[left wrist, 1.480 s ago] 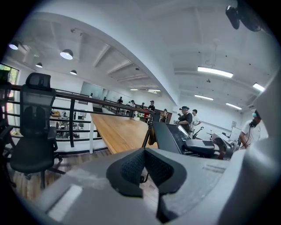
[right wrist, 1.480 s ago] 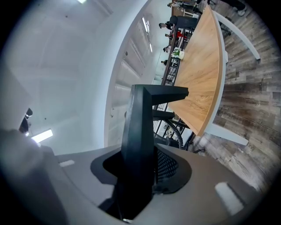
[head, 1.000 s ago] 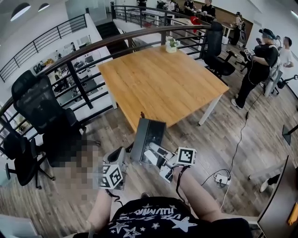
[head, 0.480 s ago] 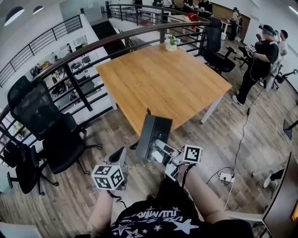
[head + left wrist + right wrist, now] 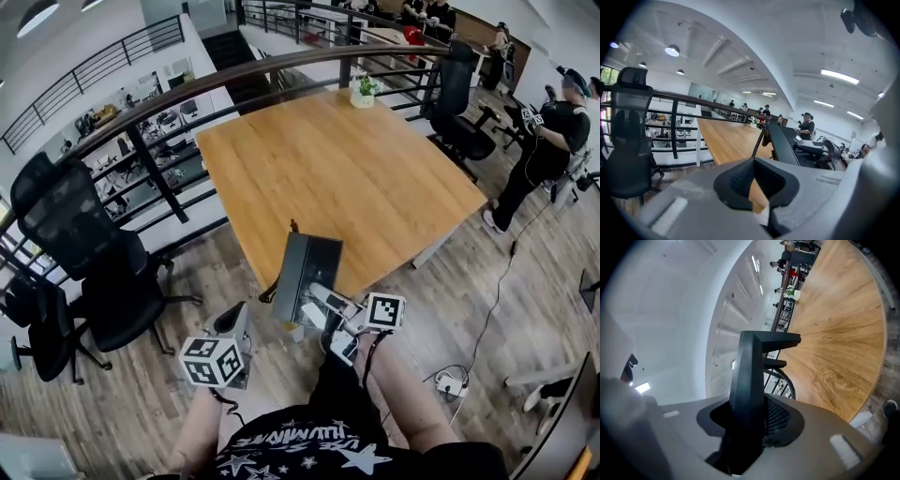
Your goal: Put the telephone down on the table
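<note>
We hold the telephone (image 5: 305, 274) in the right gripper (image 5: 750, 427), and its jaws are clamped on the edge of the dark body. The telephone is tilted on its side in the air, just at the near edge of the wooden table (image 5: 347, 169), and it does not lie on the top yet. Its coiled cord (image 5: 788, 380) shows beside it. Our left gripper (image 5: 757, 180) is near the telephone but not touching it. Its jaws are a little apart, with nothing between them.

Blk tee (image 5: 309, 448) w/ white stars, grey hand-held grippers (image 5: 232, 322) (image 5: 317, 302), b/w marker cubes (image 5: 212, 361) (image 5: 383, 311); blk cables (image 5: 360, 364)
</note>
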`<state>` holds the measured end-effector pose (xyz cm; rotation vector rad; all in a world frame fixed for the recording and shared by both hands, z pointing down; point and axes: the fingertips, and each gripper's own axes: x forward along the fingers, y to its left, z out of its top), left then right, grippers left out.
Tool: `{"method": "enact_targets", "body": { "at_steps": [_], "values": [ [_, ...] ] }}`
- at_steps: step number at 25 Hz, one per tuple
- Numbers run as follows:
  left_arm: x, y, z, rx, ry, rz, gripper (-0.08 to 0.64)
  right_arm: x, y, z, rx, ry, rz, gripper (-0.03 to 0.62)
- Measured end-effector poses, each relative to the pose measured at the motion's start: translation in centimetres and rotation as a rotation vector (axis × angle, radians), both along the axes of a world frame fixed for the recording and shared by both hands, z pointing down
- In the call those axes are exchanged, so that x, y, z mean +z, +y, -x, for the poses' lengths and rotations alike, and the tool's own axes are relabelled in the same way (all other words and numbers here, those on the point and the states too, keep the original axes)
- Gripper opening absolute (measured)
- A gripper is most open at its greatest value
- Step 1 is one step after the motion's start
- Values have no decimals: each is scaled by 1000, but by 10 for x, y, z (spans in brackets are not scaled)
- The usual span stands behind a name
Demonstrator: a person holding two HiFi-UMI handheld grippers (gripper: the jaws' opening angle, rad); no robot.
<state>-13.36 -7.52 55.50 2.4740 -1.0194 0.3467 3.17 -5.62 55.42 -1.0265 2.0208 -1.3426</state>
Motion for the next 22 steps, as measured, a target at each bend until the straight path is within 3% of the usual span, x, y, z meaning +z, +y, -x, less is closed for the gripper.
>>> {"method": "enact_targets", "body": {
  "at_steps": [4,8,16,22],
  "values": [
    [-9,-33,-20,-24,-12,-13,2,-9,-33,-24,-40,-2,-28,161],
    [-39,-38,-16,-60,-18,9,2,-41,-38,-24,-80,18,-34,161],
    [-69,-83,-30,-135,-25,20,2,-65,-87,-41,-165,21,3,161],
    [-64,-128,-71,-181,-41,35,2,-60,-140,-85,-218,16,4,161]
  ]
}}
